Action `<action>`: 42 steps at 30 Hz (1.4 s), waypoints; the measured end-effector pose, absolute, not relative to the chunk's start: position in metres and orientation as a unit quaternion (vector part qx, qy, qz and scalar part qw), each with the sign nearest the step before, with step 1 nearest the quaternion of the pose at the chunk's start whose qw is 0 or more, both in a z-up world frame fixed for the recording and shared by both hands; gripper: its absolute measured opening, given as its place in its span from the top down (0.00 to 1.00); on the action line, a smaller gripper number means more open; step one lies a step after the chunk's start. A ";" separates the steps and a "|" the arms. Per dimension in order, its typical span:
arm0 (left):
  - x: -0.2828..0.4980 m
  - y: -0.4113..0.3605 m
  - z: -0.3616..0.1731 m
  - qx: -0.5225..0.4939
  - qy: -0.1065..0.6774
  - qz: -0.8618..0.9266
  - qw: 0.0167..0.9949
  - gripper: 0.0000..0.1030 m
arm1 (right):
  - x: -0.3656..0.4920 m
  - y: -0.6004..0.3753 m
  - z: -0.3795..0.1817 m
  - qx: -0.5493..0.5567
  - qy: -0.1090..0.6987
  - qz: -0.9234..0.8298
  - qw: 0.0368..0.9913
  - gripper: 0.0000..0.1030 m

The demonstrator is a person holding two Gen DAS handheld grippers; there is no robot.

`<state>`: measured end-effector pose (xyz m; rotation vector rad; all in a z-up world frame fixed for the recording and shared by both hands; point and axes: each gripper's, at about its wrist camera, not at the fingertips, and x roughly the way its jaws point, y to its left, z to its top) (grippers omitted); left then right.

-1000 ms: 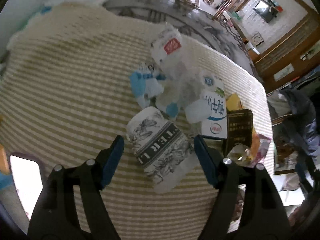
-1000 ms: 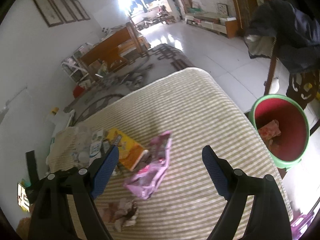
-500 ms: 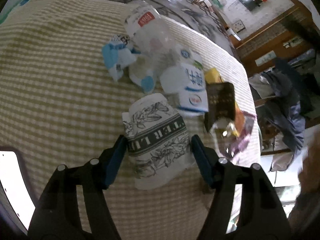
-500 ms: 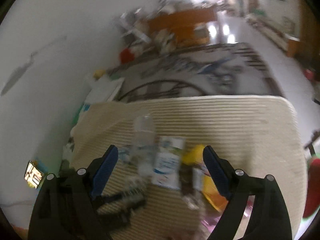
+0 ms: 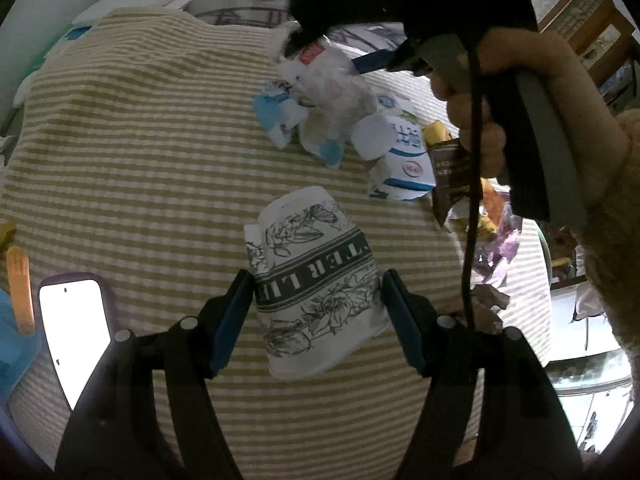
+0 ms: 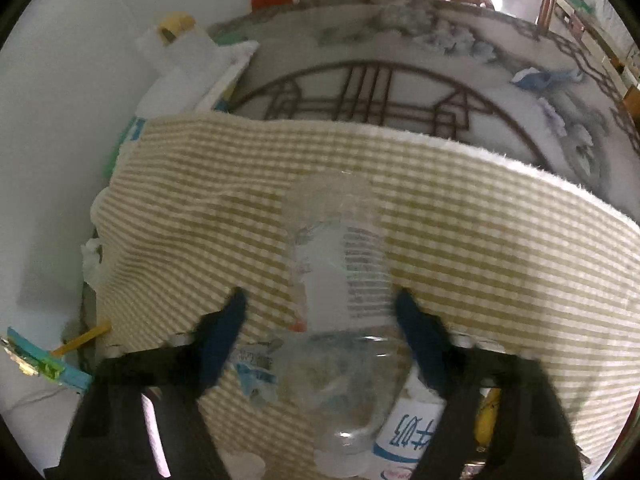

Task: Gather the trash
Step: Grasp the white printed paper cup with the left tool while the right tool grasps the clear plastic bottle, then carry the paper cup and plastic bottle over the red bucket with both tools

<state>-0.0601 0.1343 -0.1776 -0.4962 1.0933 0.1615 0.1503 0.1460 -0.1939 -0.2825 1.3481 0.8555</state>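
A white paper cup (image 5: 312,248) with black flower print sits between the blue pads of my left gripper (image 5: 316,284), which press on its two sides. In the right wrist view a clear, crushed plastic bottle (image 6: 340,256) lies on the striped cloth (image 6: 500,260) between the fingers of my right gripper (image 6: 320,300). Its jaws are closing, with a gap still showing on the bottle's left side. The left wrist view shows the same bottle (image 5: 336,88) at the top of the trash pile, with one blue finger (image 5: 372,59) of the right gripper beside it and a person's hand (image 5: 520,100) on the handle.
White and blue milk cartons (image 5: 404,148), a blue and white wrapper (image 5: 276,116), a dark brown box (image 5: 452,176) and a purple wrapper (image 5: 504,248) lie near the bottle. A phone with a lit screen (image 5: 76,328) lies at the lower left. Patterned floor (image 6: 380,92) lies beyond the cloth's far edge.
My right gripper swung from the bin side to the pile and came down over the bottle, its jaws narrowing. My left gripper's pads closed onto the paper cup.
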 end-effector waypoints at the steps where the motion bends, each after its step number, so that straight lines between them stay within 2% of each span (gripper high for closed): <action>1: -0.060 0.135 -0.178 -0.234 0.514 0.077 0.822 0.38 | 0.150 0.145 -0.193 -0.121 0.604 0.385 0.688 0.54; 7: -0.055 0.131 -0.180 -0.226 0.516 0.072 0.823 0.38 | 0.146 0.119 -0.164 -0.077 0.578 0.408 0.703 0.55; 17: -0.044 0.128 -0.186 -0.222 0.521 0.056 0.822 0.36 | 0.129 0.019 -0.108 0.030 0.537 0.420 0.731 0.56; 20: -0.044 0.128 -0.186 -0.224 0.523 0.058 0.821 0.35 | 0.120 -0.008 -0.100 0.028 0.531 0.413 0.739 0.56; 25: -0.043 0.127 -0.184 -0.228 0.521 0.060 0.820 0.33 | 0.108 -0.045 -0.117 -0.011 0.565 0.361 0.742 0.55; 31: -0.039 0.123 -0.183 -0.243 0.519 0.060 0.817 0.30 | 0.096 -0.054 -0.148 -0.007 0.592 0.332 0.735 0.53; 34: -0.039 0.120 -0.184 -0.236 0.524 0.059 0.816 0.30 | 0.089 -0.053 -0.157 -0.011 0.592 0.325 0.737 0.48; 36: -0.041 0.118 -0.184 -0.235 0.525 0.059 0.816 0.30 | 0.087 -0.050 -0.162 -0.016 0.591 0.315 0.742 0.38; 38: -0.043 0.116 -0.185 -0.233 0.526 0.061 0.816 0.30 | 0.088 -0.050 -0.167 -0.016 0.592 0.311 0.743 0.35; 41: -0.046 0.117 -0.186 -0.235 0.528 0.063 0.814 0.30 | 0.086 -0.052 -0.171 -0.010 0.592 0.310 0.744 0.35; 42: -0.046 0.118 -0.188 -0.235 0.529 0.063 0.813 0.30 | 0.085 -0.053 -0.170 -0.009 0.588 0.311 0.747 0.38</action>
